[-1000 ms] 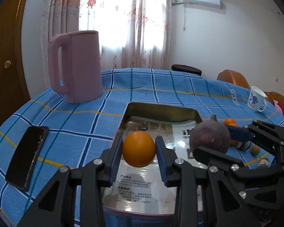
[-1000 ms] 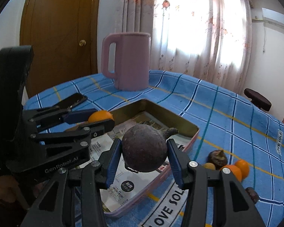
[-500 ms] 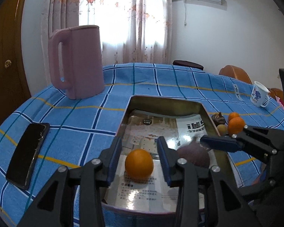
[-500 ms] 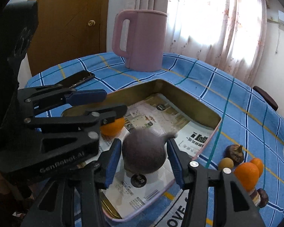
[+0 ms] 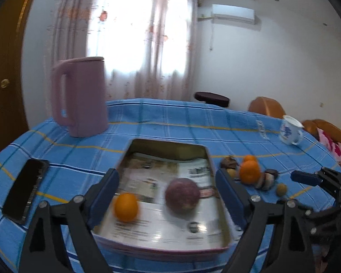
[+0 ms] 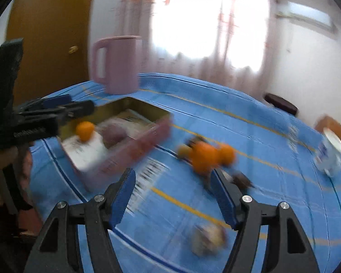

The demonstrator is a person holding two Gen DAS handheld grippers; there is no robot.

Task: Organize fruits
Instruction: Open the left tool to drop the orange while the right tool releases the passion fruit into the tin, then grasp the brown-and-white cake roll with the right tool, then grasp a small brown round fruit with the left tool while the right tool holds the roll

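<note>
A metal tray [image 5: 170, 144] lined with newspaper sits on the blue checked tablecloth. In it lie an orange [image 5: 126, 207] and a round dark purple fruit [image 5: 181, 196]. My left gripper [image 5: 167, 196] is open wide above the tray's near end, empty. My right gripper [image 6: 172, 196] is open and empty over the cloth, right of the tray [image 6: 134, 150]. A loose cluster of oranges [image 6: 204, 154] and small dark fruits lies just beyond its right finger; it also shows in the left wrist view [image 5: 250, 174]. The right view is blurred.
A pink jug [image 5: 79, 95] stands behind the tray at the left. A black phone [image 5: 26, 191] lies at the left edge. A white and blue mug [image 5: 291, 130] stands at the far right. A small pale fruit [image 6: 208, 238] lies near the right gripper.
Both grippers opened, leaving the orange and the purple fruit in the tray. Both have drawn back; the right one swung right toward the loose fruits.
</note>
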